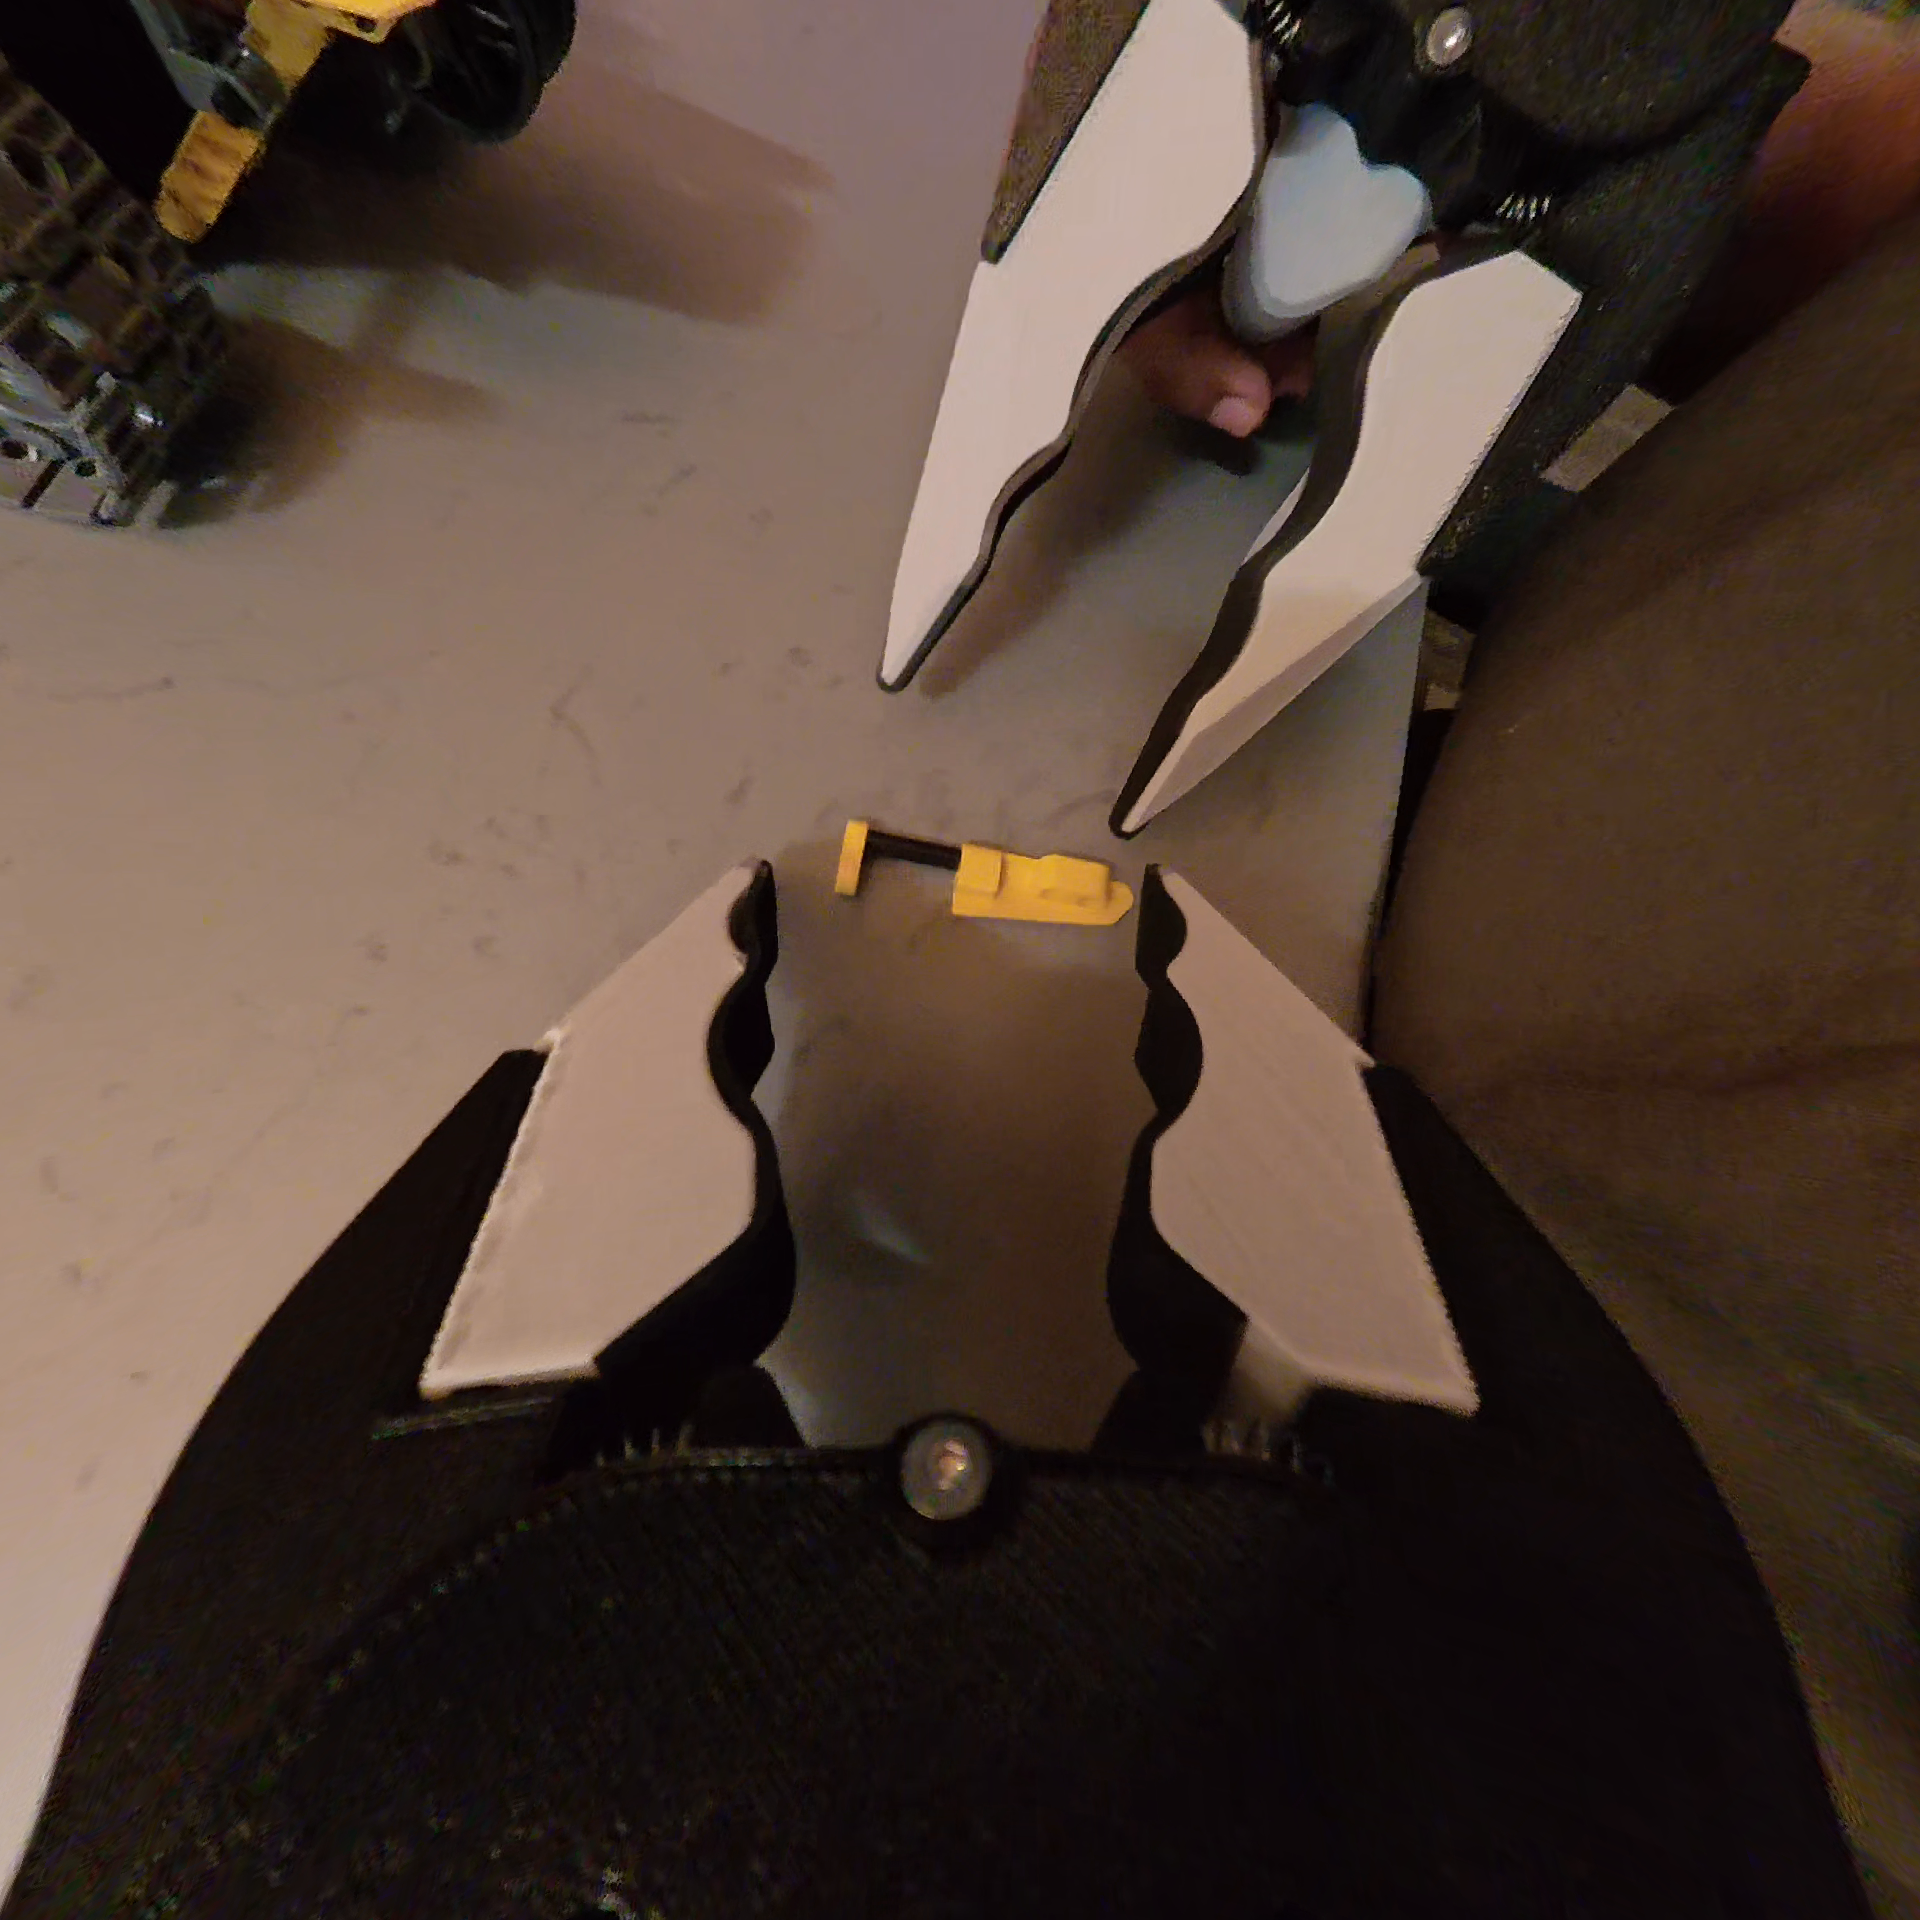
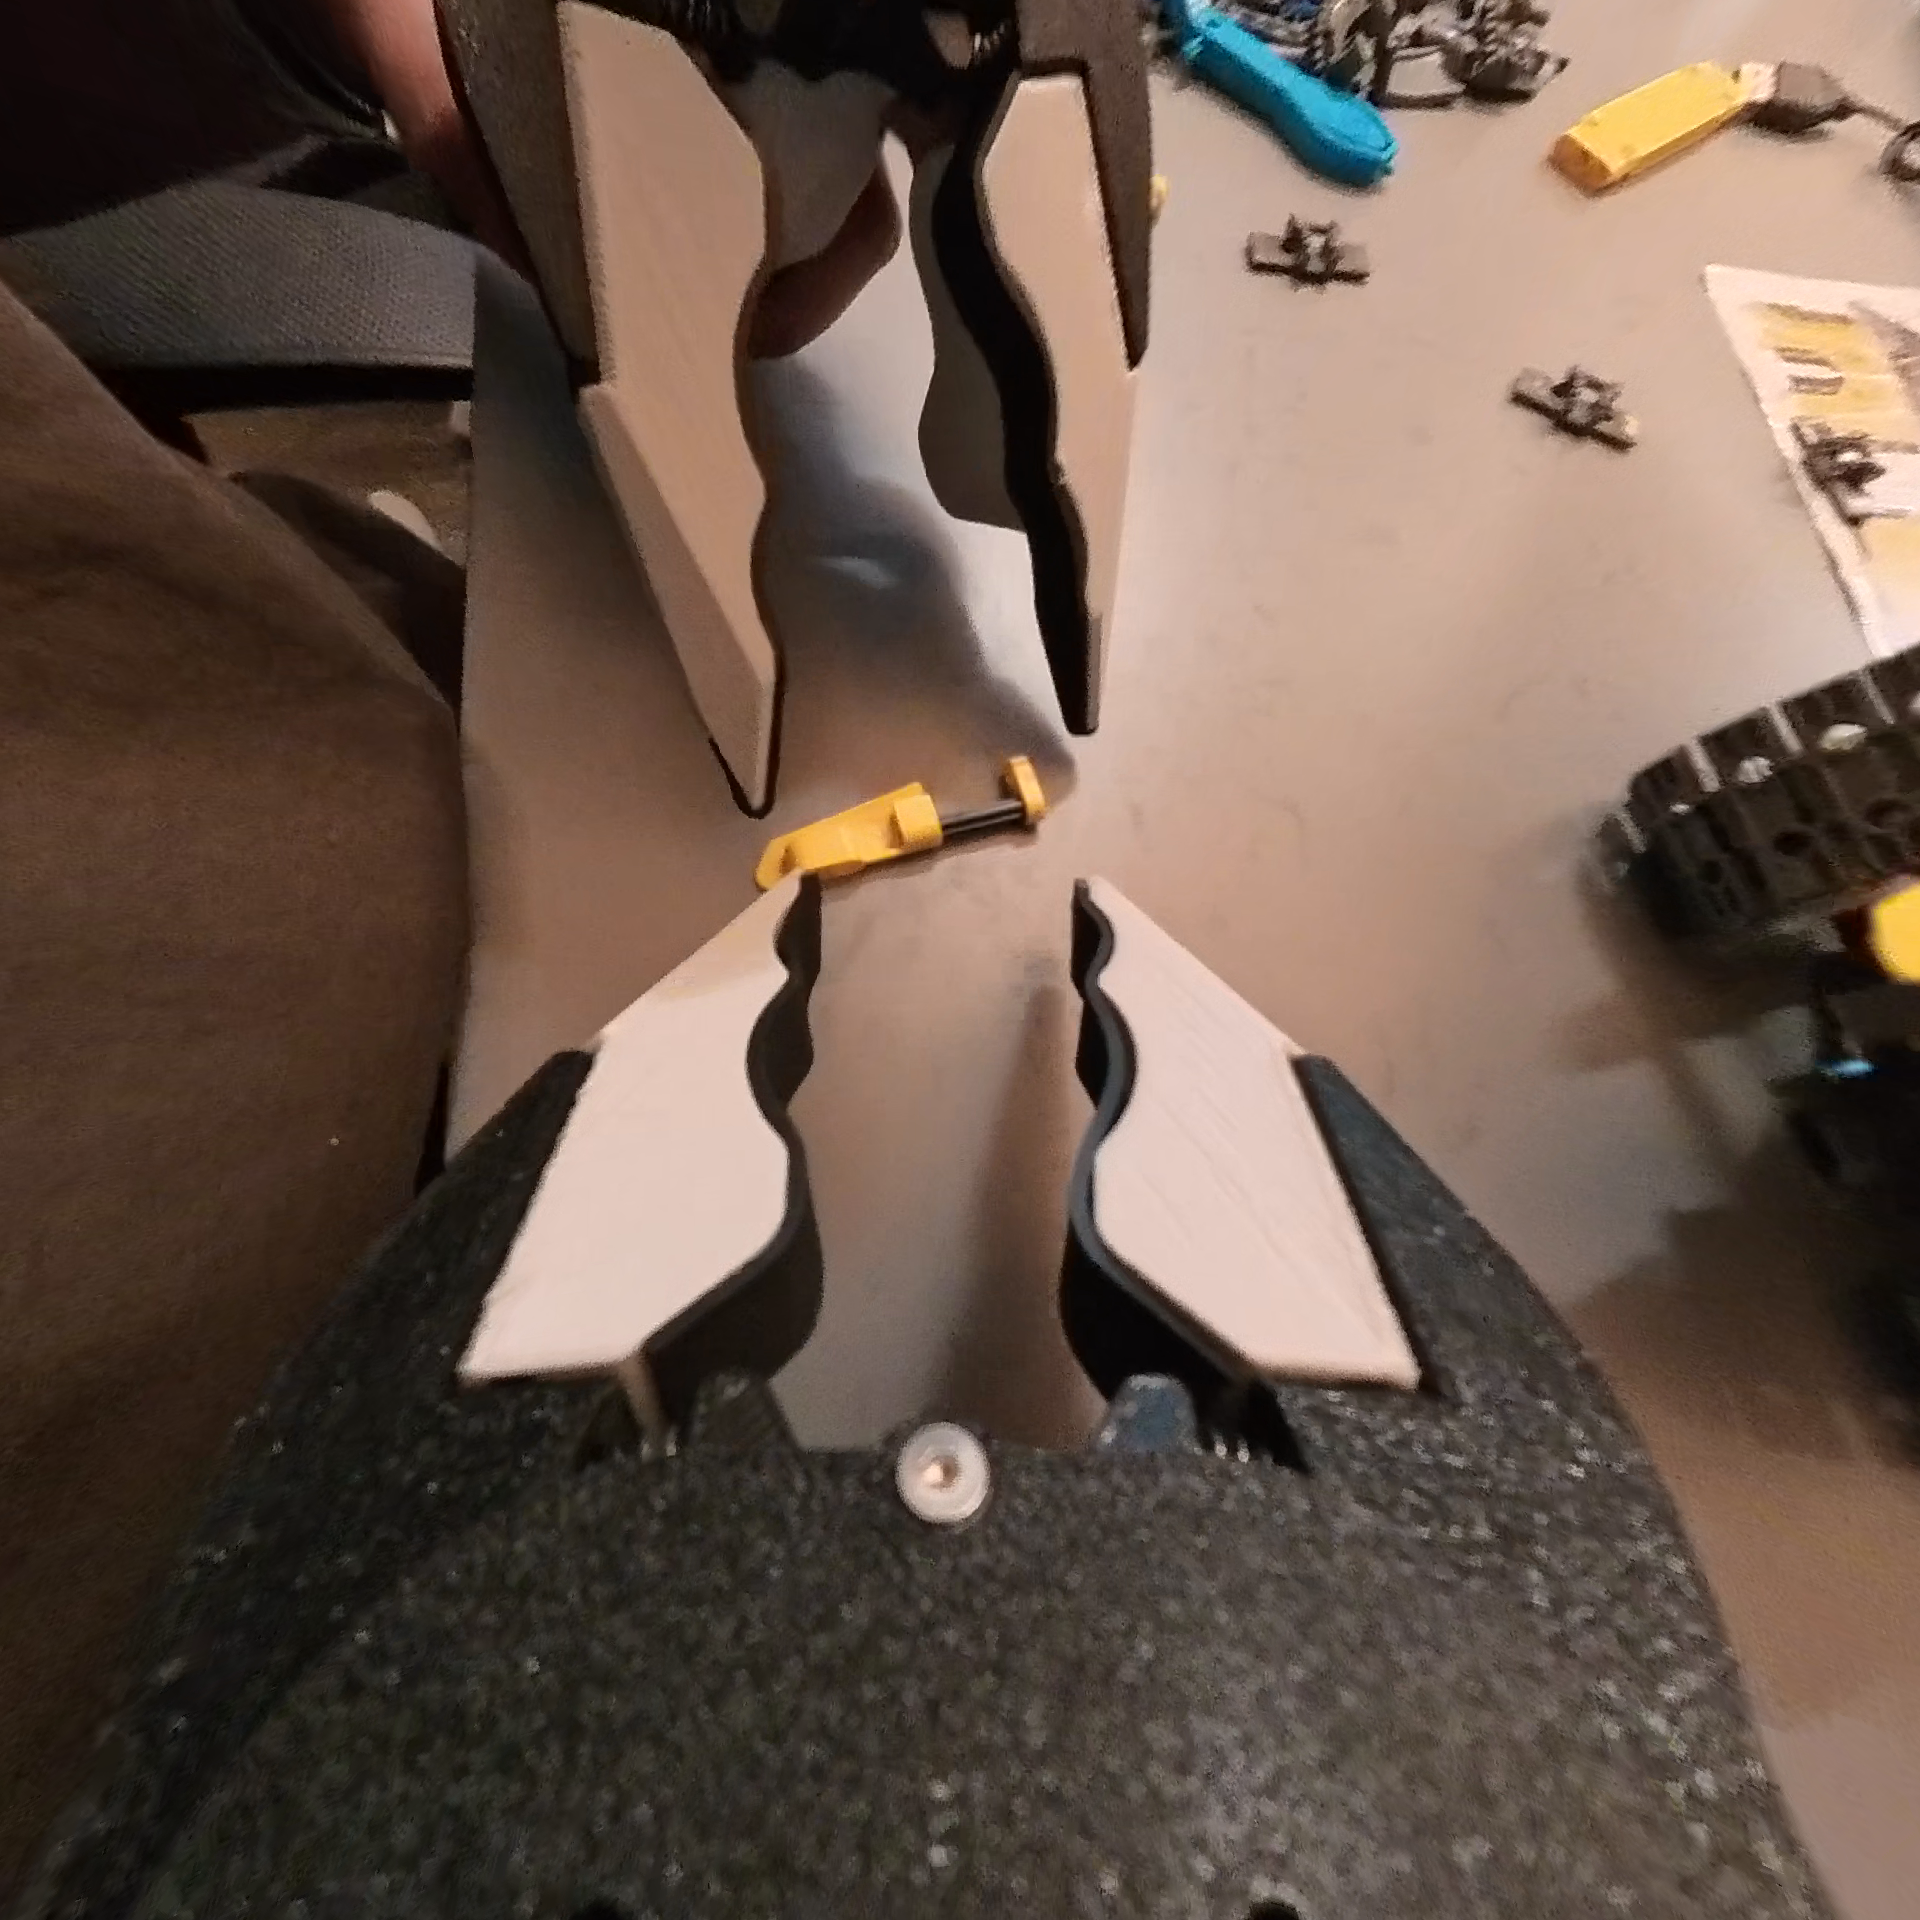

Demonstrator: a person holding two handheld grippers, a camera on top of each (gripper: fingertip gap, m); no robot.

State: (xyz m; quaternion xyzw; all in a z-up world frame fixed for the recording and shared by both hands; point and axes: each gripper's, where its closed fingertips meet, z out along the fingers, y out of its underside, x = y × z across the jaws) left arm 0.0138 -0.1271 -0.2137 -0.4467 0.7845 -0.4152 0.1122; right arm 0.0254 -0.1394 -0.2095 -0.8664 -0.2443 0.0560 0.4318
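Observation:
A small yellow toy part with a black axle [image 1: 982,873] lies flat on the pale table, a yellow bush on one end of the axle. It also shows in the right wrist view [image 2: 894,821]. My left gripper [image 1: 956,878] is open and empty, its tips just short of the part on either side. My right gripper [image 2: 940,888] is open and empty, facing the left one from the other side of the part. The right gripper [image 1: 1013,753] shows in the left wrist view, and the left gripper [image 2: 920,769] in the right wrist view.
A black tracked toy vehicle with yellow parts [image 1: 114,260] stands nearby and shows at the right of the right wrist view [image 2: 1766,831]. A paper booklet [image 2: 1829,416], small black pieces [image 2: 1574,405], a blue part [image 2: 1288,99] and a yellow block [image 2: 1652,120] lie farther off. The table edge [image 1: 1392,831] meets brown cloth. Less than 4 cm separates the two grippers' tips. From either gripper's tips it is about 35 cm to the yellow block [image 2: 1652,120].

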